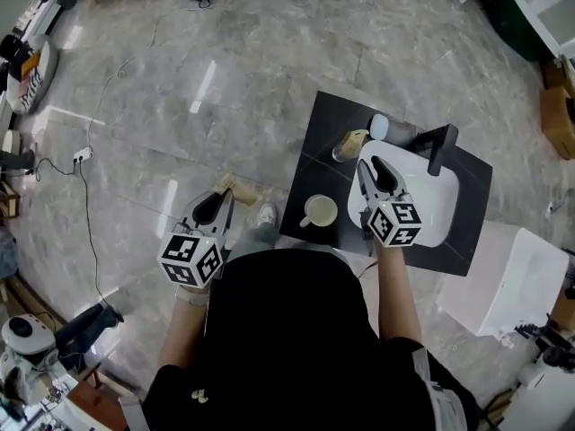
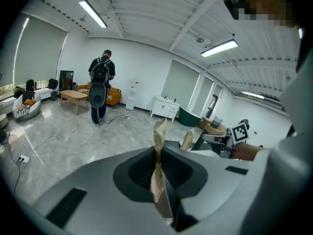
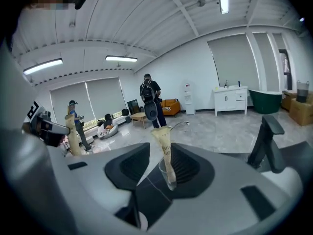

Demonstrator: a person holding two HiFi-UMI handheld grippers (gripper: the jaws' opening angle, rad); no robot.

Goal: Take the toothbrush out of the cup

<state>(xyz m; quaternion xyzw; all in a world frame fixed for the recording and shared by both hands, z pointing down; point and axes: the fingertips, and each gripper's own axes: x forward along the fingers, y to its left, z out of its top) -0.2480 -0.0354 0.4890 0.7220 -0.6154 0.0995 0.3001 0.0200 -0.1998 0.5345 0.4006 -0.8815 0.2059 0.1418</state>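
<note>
A clear glass cup stands on the dark counter with a paper-wrapped toothbrush upright in it. My right gripper hovers over the white basin just right of the cup; it is open, and the cup shows ahead between its jaws, untouched. My left gripper is off the counter's left side, over the floor. It is shut on another tan paper-wrapped toothbrush, which sticks up out of the jaws.
A white mug sits at the counter's near edge. The white basin has a black faucet behind it. A white box stands at the right. A person with a backpack stands far off; cables lie on the floor.
</note>
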